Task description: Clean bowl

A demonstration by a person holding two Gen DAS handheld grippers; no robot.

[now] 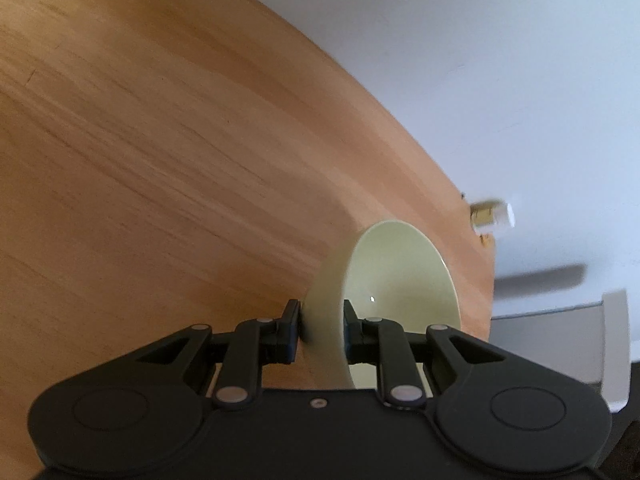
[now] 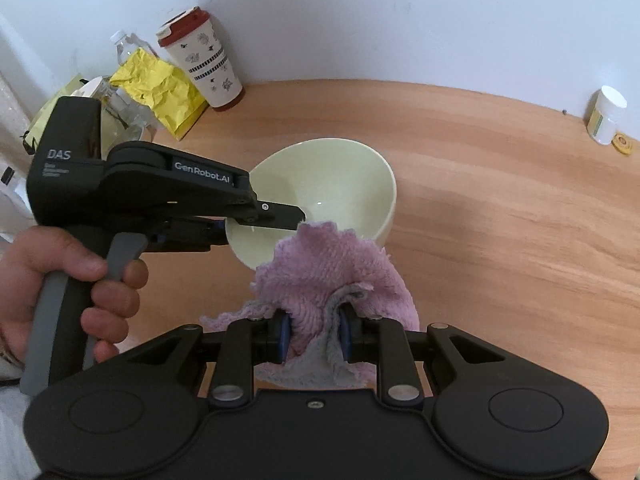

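A pale yellow-green bowl [image 1: 400,276] is held tilted above the wooden table [image 1: 160,160]. My left gripper [image 1: 321,328] is shut on the bowl's rim, one finger outside and one inside. In the right wrist view the bowl [image 2: 340,184] faces me with the left gripper [image 2: 280,216] clamped on its near-left rim. My right gripper [image 2: 312,336] is shut on a pink and grey cloth [image 2: 332,272], which bunches up just in front of the bowl's near rim.
A red-lidded patterned cup [image 2: 204,60], a crumpled yellow bag [image 2: 160,88] and clear bottles [image 2: 124,48] stand at the table's back left against the white wall. A small white jar [image 2: 606,114] and a yellow disc [image 2: 624,144] sit at the back right.
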